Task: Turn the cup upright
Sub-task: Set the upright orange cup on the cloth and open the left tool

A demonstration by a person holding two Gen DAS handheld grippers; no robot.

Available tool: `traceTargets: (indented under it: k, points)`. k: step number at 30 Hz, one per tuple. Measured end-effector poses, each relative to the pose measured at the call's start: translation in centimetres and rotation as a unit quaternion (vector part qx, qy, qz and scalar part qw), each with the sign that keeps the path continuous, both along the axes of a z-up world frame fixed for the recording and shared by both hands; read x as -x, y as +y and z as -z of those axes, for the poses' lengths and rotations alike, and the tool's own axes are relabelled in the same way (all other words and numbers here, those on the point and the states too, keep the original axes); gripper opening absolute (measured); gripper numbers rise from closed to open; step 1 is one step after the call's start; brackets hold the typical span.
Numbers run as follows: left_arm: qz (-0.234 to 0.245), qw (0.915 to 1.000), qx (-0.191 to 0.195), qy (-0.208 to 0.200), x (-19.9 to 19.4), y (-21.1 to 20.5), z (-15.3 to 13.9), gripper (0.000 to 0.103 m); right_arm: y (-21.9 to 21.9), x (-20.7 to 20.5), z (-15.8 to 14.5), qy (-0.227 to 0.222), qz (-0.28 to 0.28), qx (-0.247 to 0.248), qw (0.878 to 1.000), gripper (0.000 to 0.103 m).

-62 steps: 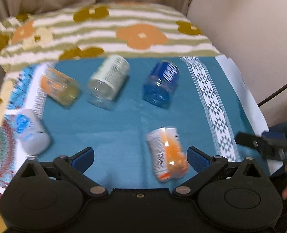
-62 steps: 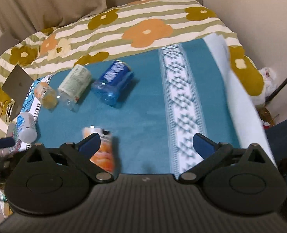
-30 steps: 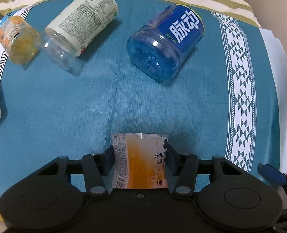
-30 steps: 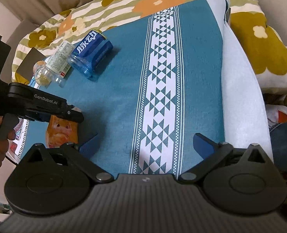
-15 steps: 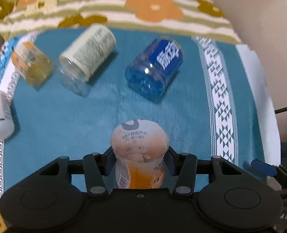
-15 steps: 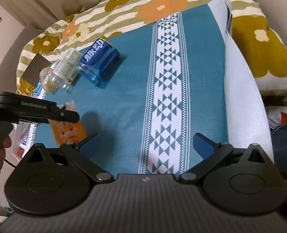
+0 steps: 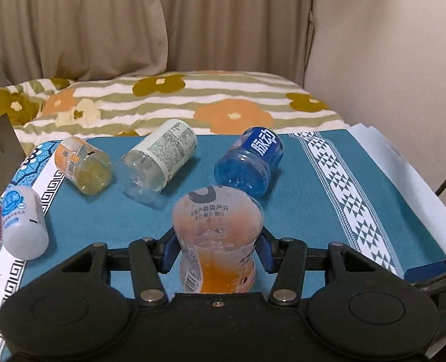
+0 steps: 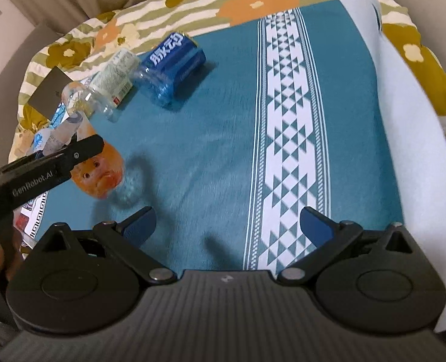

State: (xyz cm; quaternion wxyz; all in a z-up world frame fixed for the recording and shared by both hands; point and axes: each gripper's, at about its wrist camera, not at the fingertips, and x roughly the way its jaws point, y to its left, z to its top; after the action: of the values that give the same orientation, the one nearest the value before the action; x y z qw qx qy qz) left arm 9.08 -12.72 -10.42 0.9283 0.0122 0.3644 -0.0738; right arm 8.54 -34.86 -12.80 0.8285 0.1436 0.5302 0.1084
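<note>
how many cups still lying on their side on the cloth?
4: white cup far left, yellow cup, clear labeled cup mid-back, blue cup behind the orange cup held in the left gripper.

Five cut plastic bottle cups are in view: one orange cup, one blue cup, one white-labelled clear cup, one yellowish cup and one white cup. Two grippers are present, the left gripper and the right gripper.
</note>
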Motion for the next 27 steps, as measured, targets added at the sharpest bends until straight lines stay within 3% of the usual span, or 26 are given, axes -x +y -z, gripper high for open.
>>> traceTargets:
  k: [7,23,24,27]
  points:
    - [-0.008,0.9997,0.003,-0.023,1.3,0.7,1.1,0.057,1.1,0.2,0.4,-0.001,-0.007,0.020,1.000,0.103]
    - [0.009,0.9997,-0.022,-0.004,1.5,0.3,1.1,0.060,2.0,0.1,0.4,-0.005,-0.018,0.018,1.000,0.103]
    - [0.011,0.9997,-0.022,-0.001,1.4,0.3,1.2,0.063,2.0,0.1,0.3,-0.006,-0.017,0.018,1.000,0.103]
    - [0.012,0.9997,-0.022,-0.002,1.5,0.3,1.2,0.088,2.1,0.2,0.3,-0.008,-0.016,0.018,1.000,0.103]
